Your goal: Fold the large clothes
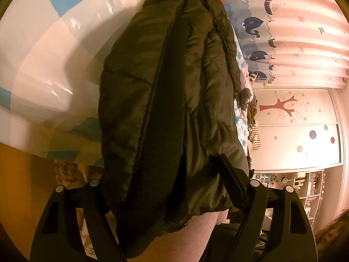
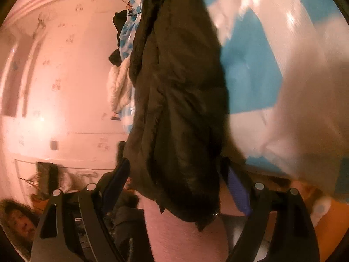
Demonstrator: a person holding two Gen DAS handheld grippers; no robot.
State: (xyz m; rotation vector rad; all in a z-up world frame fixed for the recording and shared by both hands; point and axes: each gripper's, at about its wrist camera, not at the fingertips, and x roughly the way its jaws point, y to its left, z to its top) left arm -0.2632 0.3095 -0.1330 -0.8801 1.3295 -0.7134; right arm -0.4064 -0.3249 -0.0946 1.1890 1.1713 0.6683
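A dark olive padded jacket (image 1: 170, 100) fills the middle of the left wrist view, bunched and stretched away from me over a blue, white and yellow checked bed cover (image 1: 43, 50). My left gripper (image 1: 165, 174) is shut on its near edge, with the fabric between the black fingers (image 1: 231, 181). In the right wrist view the same jacket (image 2: 178, 109) hangs in thick folds. My right gripper (image 2: 176, 174) is shut on it, blue-padded fingers (image 2: 237, 194) pressed against both sides. The view is blurred on the right.
A whale-print curtain (image 1: 257, 26) and a pink wardrobe with a tree decal (image 1: 290, 113) stand to the right. Other clothes (image 2: 122, 50) are piled beyond the jacket. A pink wall (image 2: 54, 87) is at left. The checked cover (image 2: 261, 54) lies on the right.
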